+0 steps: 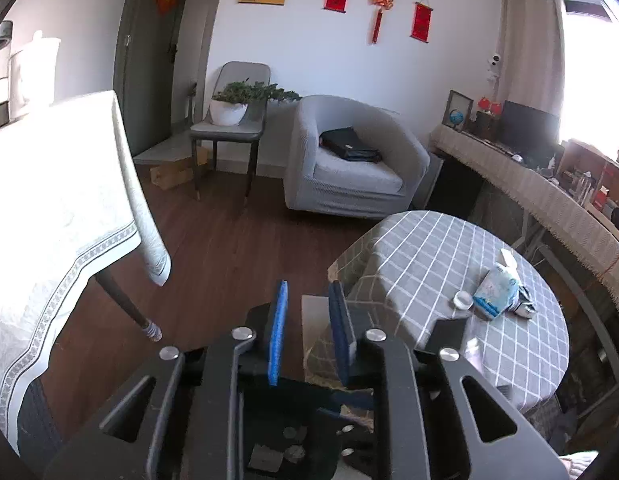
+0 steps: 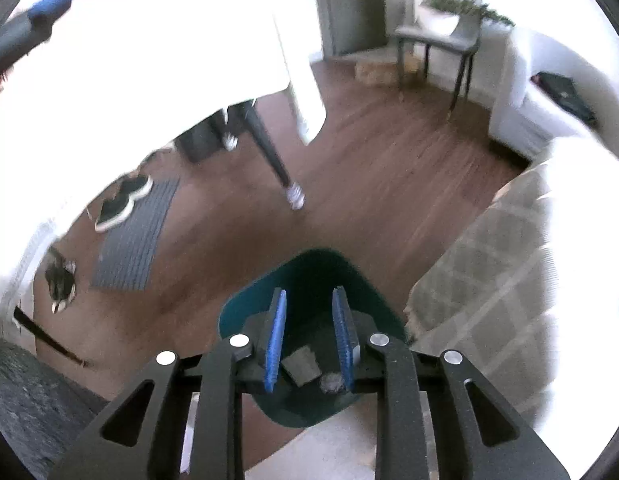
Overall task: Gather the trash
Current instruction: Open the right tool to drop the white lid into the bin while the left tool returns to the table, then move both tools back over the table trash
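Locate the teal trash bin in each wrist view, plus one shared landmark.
Left wrist: teal trash bin at bottom centre, behind the gripper's frame, scraps inside.
Right wrist: bin at lower centre, under the right gripper.
Shared landmark: white plant pot on the grey chair.

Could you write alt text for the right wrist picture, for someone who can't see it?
The right gripper, its blue-padded jaws apart and empty, hangs over a dark green trash bin with scraps inside. Around it are a brown wood floor, a grey checked tablecloth and a striped mat.
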